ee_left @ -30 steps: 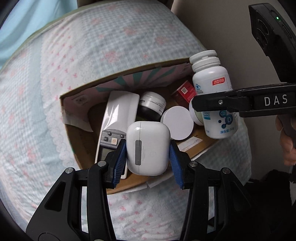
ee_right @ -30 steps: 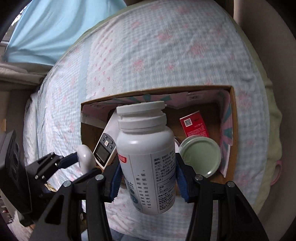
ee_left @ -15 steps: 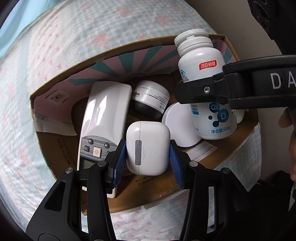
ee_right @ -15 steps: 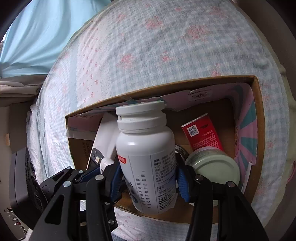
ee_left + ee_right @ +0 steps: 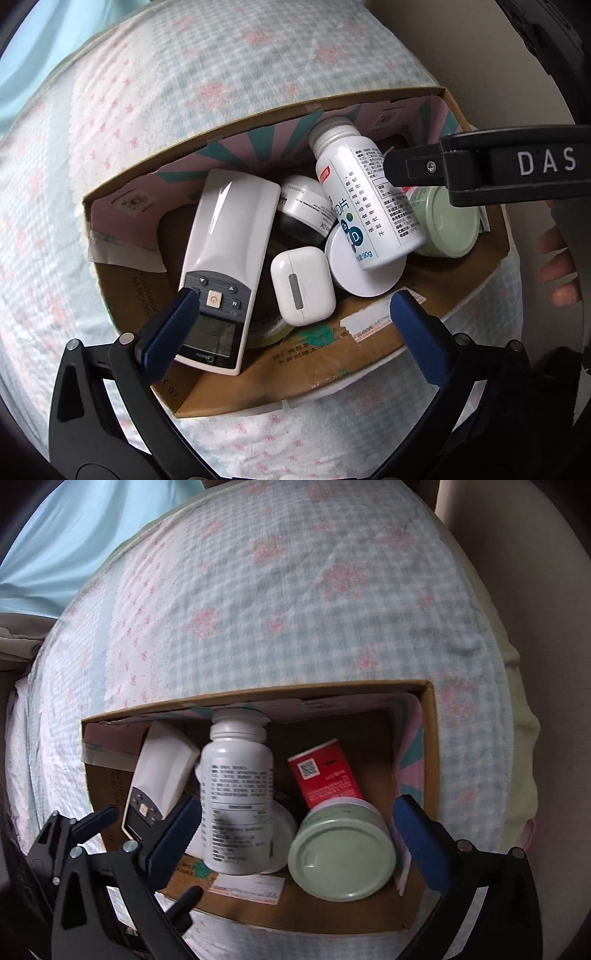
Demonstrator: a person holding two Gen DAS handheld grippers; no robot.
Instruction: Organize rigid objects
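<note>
A cardboard box (image 5: 332,373) sits on a checked bedspread and holds the objects. My left gripper (image 5: 291,321) is open above its near side; the white earbud case (image 5: 303,284) lies loose in the box between the fingers. My right gripper (image 5: 295,827) is open over the box. The white pill bottle (image 5: 236,794) lies tilted in the box, also in the left wrist view (image 5: 365,199), resting on a white round lid (image 5: 365,273). The box (image 5: 314,908) shows in the right wrist view too.
Inside the box lie a white remote (image 5: 229,258), a dark jar (image 5: 303,214), a green-lidded jar (image 5: 340,853) and a red carton (image 5: 325,771). The bedspread (image 5: 295,609) surrounds the box. A beige wall (image 5: 461,55) stands at right.
Both grippers opened. The left let go of the earbud case and the right let go of the pill bottle; both objects now lie in the box. The grippers moved closer over it.
</note>
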